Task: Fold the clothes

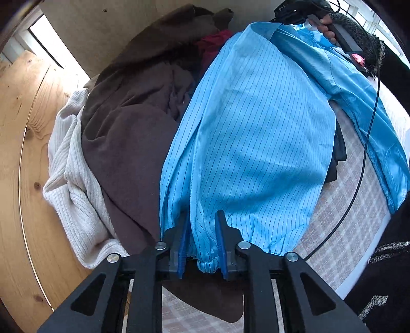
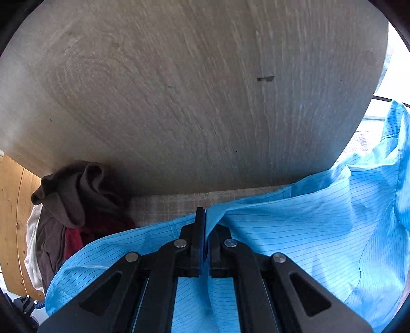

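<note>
A light blue pinstriped garment [image 1: 251,128] hangs stretched between my two grippers over a checked bed cover [image 1: 340,230]. Its gathered elastic hem [image 1: 207,263] sits between the fingers of my left gripper [image 1: 202,230], which is shut on the bunched cloth with the fingers held a little apart. The right gripper [image 1: 294,16] shows at the top right of the left wrist view, held by a hand [image 1: 328,29], gripping the garment's far end. In the right wrist view, the right gripper [image 2: 205,220] is shut tight on a fold of the blue garment [image 2: 294,230].
A pile of clothes lies left of the blue garment: a brown fleece [image 1: 133,133], a white ribbed knit [image 1: 74,184], a red piece [image 1: 215,41] and a black one [image 1: 338,151]. A grey wooden panel [image 2: 192,89] stands behind. Wood floor [image 1: 23,115] lies left; a black cable [image 1: 364,143] hangs right.
</note>
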`<state>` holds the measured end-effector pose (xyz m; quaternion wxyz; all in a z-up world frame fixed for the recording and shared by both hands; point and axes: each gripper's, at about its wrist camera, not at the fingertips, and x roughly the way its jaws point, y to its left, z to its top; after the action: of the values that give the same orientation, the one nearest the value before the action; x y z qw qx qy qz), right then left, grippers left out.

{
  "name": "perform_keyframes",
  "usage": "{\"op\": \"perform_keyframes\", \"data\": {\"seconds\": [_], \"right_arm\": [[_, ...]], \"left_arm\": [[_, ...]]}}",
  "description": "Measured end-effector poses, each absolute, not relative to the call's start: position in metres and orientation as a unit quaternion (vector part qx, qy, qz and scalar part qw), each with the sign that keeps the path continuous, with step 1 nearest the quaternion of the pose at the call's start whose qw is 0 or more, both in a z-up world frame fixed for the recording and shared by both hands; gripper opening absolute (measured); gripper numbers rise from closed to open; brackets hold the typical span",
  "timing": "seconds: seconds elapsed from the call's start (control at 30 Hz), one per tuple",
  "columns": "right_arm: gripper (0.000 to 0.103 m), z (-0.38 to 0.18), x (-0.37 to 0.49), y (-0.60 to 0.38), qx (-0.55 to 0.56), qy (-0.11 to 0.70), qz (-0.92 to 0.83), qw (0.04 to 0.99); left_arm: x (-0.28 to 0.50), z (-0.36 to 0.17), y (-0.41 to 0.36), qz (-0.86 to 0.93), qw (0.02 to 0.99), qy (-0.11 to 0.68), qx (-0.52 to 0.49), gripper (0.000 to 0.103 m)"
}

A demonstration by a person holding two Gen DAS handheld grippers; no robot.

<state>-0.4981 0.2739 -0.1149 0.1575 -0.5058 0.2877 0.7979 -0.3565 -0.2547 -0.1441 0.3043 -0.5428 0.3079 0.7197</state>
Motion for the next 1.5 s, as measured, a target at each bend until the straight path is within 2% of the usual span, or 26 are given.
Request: {"op": "perform_keyframes", "data": {"seconds": [0.13, 0.23, 0.27, 0.5, 0.53, 0.57, 0.6, 0.67, 0.73, 0.8, 0.9, 0.93, 1.03, 1.17, 1.3, 1.37, 1.4, 1.43, 1.5], "right_arm": [[0.002, -0.117, -0.498, 0.271, -0.512, 0.282, 0.797, 0.151], [0.002, -0.116, -0.499, 0.268, -0.511, 0.278, 0.800, 0.149], [0.002, -0.115, -0.497, 0.268, -0.510, 0.274, 0.801, 0.150], [0.002, -0.114, -0.494, 0.263, -0.511, 0.283, 0.803, 0.119], [0.005, -0.114, -0.492, 0.262, -0.513, 0.289, 0.802, 0.104], [0.007, -0.113, -0.490, 0.261, -0.516, 0.299, 0.798, 0.087], [0.012, -0.109, -0.487, 0.260, -0.516, 0.309, 0.796, 0.071], [0.016, -0.093, -0.471, 0.266, -0.501, 0.327, 0.800, 0.043], [0.021, -0.073, -0.450, 0.273, -0.478, 0.344, 0.808, 0.012], [0.028, -0.051, -0.420, 0.282, -0.454, 0.346, 0.821, -0.002], [0.045, -0.031, -0.368, 0.298, -0.421, 0.337, 0.842, 0.020], [0.047, -0.029, -0.356, 0.301, -0.419, 0.336, 0.843, 0.022], [0.046, -0.031, -0.340, 0.312, -0.414, 0.338, 0.844, 0.046], [0.046, -0.048, -0.323, 0.288, -0.448, 0.267, 0.848, 0.091], [0.046, -0.110, -0.301, 0.236, -0.513, 0.181, 0.834, 0.094], [0.040, -0.140, -0.313, 0.220, -0.538, 0.125, 0.826, 0.110], [0.029, -0.155, -0.319, 0.211, -0.551, 0.097, 0.821, 0.118], [0.025, -0.168, -0.325, 0.205, -0.560, 0.078, 0.816, 0.123], [0.025, -0.171, -0.332, 0.209, -0.559, 0.109, 0.813, 0.118]], "left_arm": [[-0.351, -0.130, -0.257, 0.733, 0.290, 0.324, -0.523, 0.038], [-0.348, -0.119, -0.264, 0.745, 0.277, 0.325, -0.512, 0.053], [-0.348, -0.120, -0.265, 0.743, 0.279, 0.322, -0.516, 0.055], [-0.369, -0.151, -0.253, 0.712, 0.292, 0.318, -0.553, 0.055], [-0.373, -0.157, -0.253, 0.709, 0.288, 0.315, -0.561, 0.052], [-0.376, -0.160, -0.254, 0.709, 0.285, 0.308, -0.567, 0.039], [-0.377, -0.157, -0.256, 0.713, 0.285, 0.296, -0.568, 0.031], [-0.377, -0.141, -0.261, 0.729, 0.289, 0.272, -0.557, 0.009], [-0.376, -0.118, -0.270, 0.742, 0.302, 0.241, -0.547, 0.005], [-0.375, -0.092, -0.279, 0.754, 0.312, 0.216, -0.536, 0.004], [-0.377, -0.050, -0.293, 0.776, 0.322, 0.178, -0.513, 0.004], [-0.379, -0.034, -0.297, 0.783, 0.330, 0.159, -0.504, 0.004], [-0.399, 0.006, -0.301, 0.803, 0.338, 0.135, -0.472, 0.004], [-0.412, 0.046, -0.295, 0.816, 0.345, 0.124, -0.446, 0.004], [-0.420, 0.071, -0.295, 0.816, 0.351, 0.116, -0.444, 0.004], [-0.418, 0.077, -0.295, 0.815, 0.342, 0.131, -0.448, 0.004], [-0.420, 0.081, -0.296, 0.815, 0.342, 0.130, -0.449, 0.004], [-0.421, 0.084, -0.297, 0.815, 0.342, 0.129, -0.449, 0.004], [-0.423, 0.088, -0.294, 0.815, 0.344, 0.124, -0.450, 0.004]]}}
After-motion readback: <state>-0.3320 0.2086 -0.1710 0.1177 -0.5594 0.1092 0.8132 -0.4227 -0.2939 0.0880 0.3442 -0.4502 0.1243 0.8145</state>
